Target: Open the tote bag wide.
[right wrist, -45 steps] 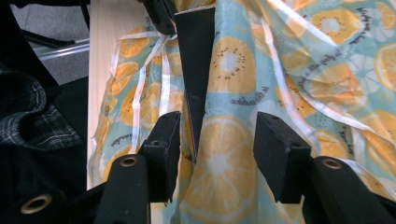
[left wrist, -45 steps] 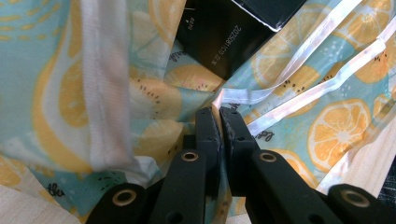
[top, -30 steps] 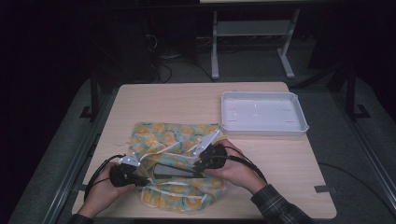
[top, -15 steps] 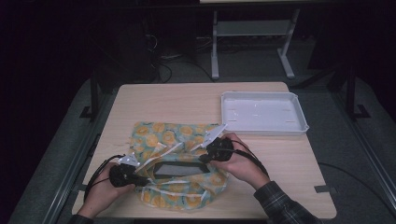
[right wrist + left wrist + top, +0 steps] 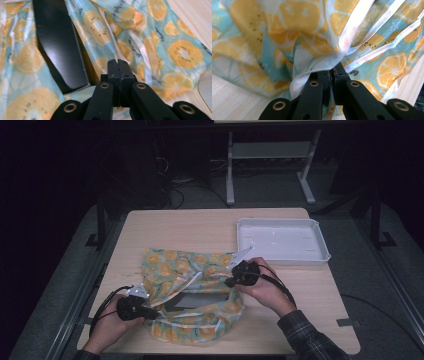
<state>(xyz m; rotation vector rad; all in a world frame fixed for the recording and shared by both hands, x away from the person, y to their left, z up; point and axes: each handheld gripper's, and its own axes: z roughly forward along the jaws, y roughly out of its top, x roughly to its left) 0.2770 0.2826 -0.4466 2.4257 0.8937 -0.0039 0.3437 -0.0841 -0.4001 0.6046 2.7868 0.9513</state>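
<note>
Left gripper: jaws clamped on citrus-print bag rim, near left. Right gripper: jaws closed at bag's right edge, whether pinching fabric unclear. White tray far right on counter.

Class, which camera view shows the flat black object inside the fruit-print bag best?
The right gripper view: the black object lies large and sharp inside the bag. The high view shows it small and dark in the bag's mouth. The left gripper view looks at cloth.
</note>
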